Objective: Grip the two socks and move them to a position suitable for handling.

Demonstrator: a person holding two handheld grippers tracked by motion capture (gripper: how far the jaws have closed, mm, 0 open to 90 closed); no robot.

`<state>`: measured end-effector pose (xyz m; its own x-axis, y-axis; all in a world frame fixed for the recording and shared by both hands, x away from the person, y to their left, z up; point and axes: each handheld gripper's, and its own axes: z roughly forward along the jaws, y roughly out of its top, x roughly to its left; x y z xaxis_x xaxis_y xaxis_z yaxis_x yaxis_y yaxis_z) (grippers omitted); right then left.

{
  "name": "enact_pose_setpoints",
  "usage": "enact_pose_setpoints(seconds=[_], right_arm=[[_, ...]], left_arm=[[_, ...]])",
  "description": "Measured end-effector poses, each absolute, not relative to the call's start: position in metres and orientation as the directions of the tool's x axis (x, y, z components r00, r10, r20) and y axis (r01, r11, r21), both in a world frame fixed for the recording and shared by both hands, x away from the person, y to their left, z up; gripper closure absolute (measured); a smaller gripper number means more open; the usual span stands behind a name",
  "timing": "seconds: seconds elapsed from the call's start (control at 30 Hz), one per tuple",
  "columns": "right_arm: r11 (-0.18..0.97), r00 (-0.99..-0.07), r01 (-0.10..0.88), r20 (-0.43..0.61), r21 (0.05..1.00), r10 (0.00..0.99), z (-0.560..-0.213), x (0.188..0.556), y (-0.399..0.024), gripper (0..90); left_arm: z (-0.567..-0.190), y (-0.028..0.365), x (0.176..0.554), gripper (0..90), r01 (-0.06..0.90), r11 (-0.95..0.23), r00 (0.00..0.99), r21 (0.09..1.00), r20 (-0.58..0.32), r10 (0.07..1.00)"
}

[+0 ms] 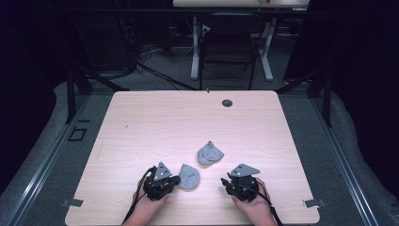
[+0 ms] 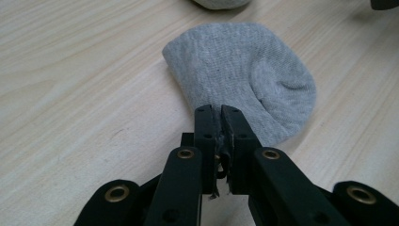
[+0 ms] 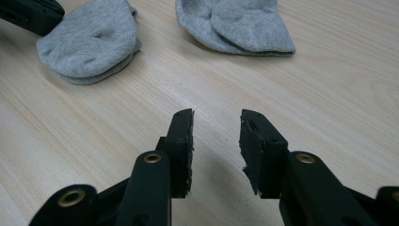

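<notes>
Sock (image 2: 244, 75), grey, flat on the table (image 1: 155, 122) near my edge; my left gripper (image 2: 221, 117) has its jaws pinched together on the sock's near hem. My right gripper (image 3: 216, 136) sits apart to the right, jaws spread, nothing between them, just bare wood. Farther out toward the table's middle lies a second grey sock (image 1: 209, 153), crumpled, untouched.

The left tool (image 2: 221, 115) pinches the grey sock's (image 2: 244, 70) near edge.
</notes>
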<state>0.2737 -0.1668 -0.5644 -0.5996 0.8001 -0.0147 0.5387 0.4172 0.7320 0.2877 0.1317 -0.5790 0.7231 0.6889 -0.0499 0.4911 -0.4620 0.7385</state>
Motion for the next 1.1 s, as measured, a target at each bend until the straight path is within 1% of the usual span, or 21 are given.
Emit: enact_pose_setpoints(seconds=[0.3,0.37,0.53,0.67,0.9,1.1], right_arm=[[0.415,-0.600,0.540,-0.011,0.732,0.800,-0.564,0.274,-0.168,64.3],[0.410,-0.597,0.536,-0.012,0.738,0.802,-0.564,0.274,-0.168,64.3],[0.407,-0.594,0.531,-0.016,0.743,0.804,-0.563,0.274,-0.169,64.2],[0.413,-0.595,0.535,-0.018,0.737,0.804,-0.563,0.274,-0.170,63.9],[0.408,-0.592,0.540,-0.013,0.736,0.806,-0.564,0.274,-0.169,63.8],[0.401,-0.590,0.536,-0.011,0.743,0.807,-0.564,0.274,-0.169,63.7]], left_arm=[[-0.576,0.125,0.274,83.8,0.480,-0.495,0.756,0.724,-0.055,0.652],[-0.572,0.124,0.272,83.7,0.473,-0.483,0.758,0.737,-0.060,0.649],[-0.564,0.126,0.280,82.7,0.456,-0.446,0.750,0.770,-0.062,0.659],[-0.565,0.125,0.288,82.9,0.463,-0.438,0.743,0.771,-0.068,0.666],[-0.576,0.120,0.290,83.8,0.467,-0.475,0.755,0.746,-0.056,0.653],[-0.580,0.119,0.287,84.7,0.453,-0.493,0.765,0.743,-0.040,0.643]])
